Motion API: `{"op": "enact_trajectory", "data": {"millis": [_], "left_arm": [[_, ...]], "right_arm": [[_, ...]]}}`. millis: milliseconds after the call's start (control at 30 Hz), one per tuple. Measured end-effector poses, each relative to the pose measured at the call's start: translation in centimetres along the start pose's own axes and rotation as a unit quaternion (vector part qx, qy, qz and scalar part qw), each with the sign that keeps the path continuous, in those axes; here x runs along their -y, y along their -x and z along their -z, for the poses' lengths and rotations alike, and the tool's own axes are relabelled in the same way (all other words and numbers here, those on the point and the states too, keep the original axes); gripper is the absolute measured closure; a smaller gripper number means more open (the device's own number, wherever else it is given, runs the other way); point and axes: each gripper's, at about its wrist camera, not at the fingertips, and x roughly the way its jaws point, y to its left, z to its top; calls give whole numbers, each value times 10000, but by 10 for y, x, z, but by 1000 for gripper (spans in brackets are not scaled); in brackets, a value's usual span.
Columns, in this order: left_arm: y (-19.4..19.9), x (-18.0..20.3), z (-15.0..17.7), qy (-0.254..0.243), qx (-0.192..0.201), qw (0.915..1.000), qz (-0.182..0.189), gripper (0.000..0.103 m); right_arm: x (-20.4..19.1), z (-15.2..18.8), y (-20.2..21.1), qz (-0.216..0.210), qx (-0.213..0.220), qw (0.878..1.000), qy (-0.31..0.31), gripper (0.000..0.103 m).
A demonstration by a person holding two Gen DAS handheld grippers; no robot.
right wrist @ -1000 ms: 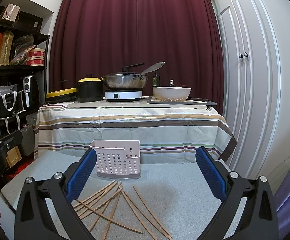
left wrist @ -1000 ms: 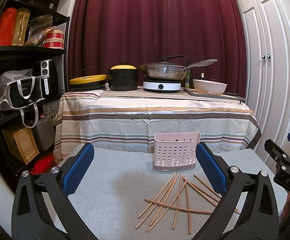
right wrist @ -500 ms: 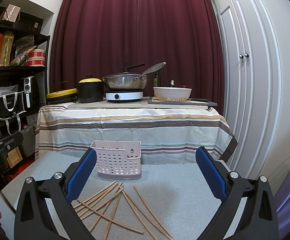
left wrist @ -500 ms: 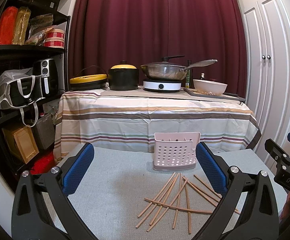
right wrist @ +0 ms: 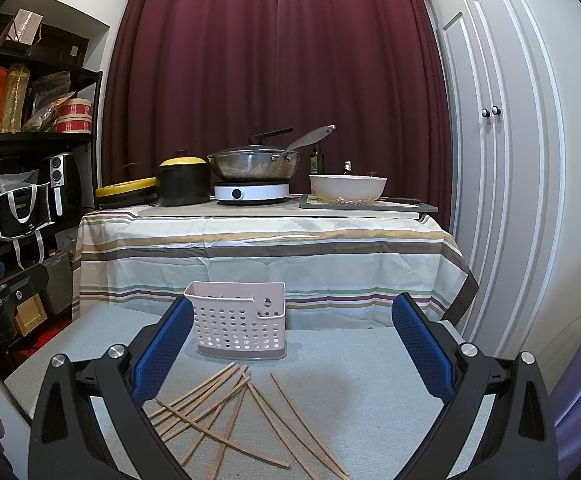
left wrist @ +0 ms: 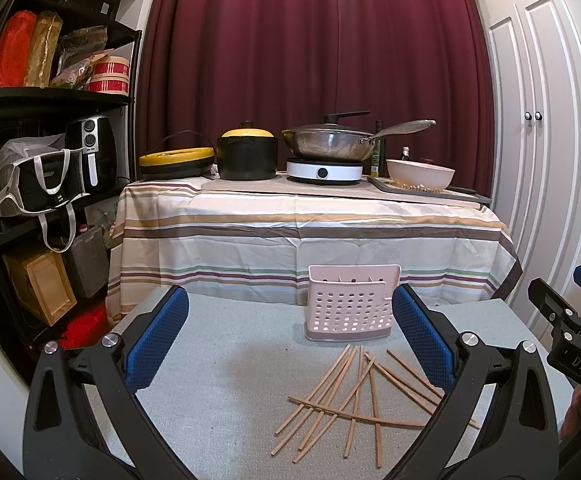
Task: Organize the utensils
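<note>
your left gripper (left wrist: 290,340) was spread wide, its blue-padded fingers (left wrist: 158,336) far apart with nothing between them. your right gripper (right wrist: 292,344) was likewise wide open and empty, its blue pads (right wrist: 420,344) well apart. both tools hung above the pale grey cloth-covered work surface (left wrist: 218,380) without touching anything on it.

the loose thin wooden chopsticks (left wrist: 354,392) lay scattered flat on that surface, crossing one another in a rough fan. in the left wrist view the pile lay right of centre, partly behind your right-hand finger. in the right wrist view the same chopsticks (right wrist: 230,412) lay left of centre, near your left-hand finger.

the pale pink perforated plastic utensil holder (left wrist: 350,304) stood upright just behind the pile, near the far edge of the work surface. the nearest stick tips lay close to its base; contact could not be confirmed. in the right wrist view the holder (right wrist: 238,322) showed a lower front pocket and a taller back wall.

behind the work surface stood a table under a striped cloth (left wrist: 310,232). on it sat a black pot with a yellow lid (left wrist: 247,152), a steel wok (left wrist: 330,144) on a white induction hob (left wrist: 324,170), and a cream bowl (left wrist: 420,174). a dark red curtain (left wrist: 314,48) hung behind.
</note>
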Motion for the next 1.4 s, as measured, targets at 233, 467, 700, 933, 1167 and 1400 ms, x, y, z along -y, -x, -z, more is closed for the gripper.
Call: {"op": "enact_trajectory", "data": {"millis": [233,467,700,933,1167,1400], "left_arm": [[0,1,-1,17,21,10000,19,4],[-2,1,0,21,-26,10000,24,4],[-20,-1,12,68,-277,9995,104,4],[-53,-8,47,28,-612,9980,121,4],[-86,-8,93,-117,-980,9951,71,4],[-106,-12,121,-53,-1378,9904,109,4]], "right_arm": [[-1,0,0,-42,16,10000,12,6],[-2,2,-4,-104,-5,9999,31,6],[0,19,-22,-357,-188,9992,-21,6],[3,61,-46,-673,-564,9961,92,6],[7,114,-73,-848,-1097,9902,132,11],[17,160,-98,-1061,-1814,9777,27,49]]}}
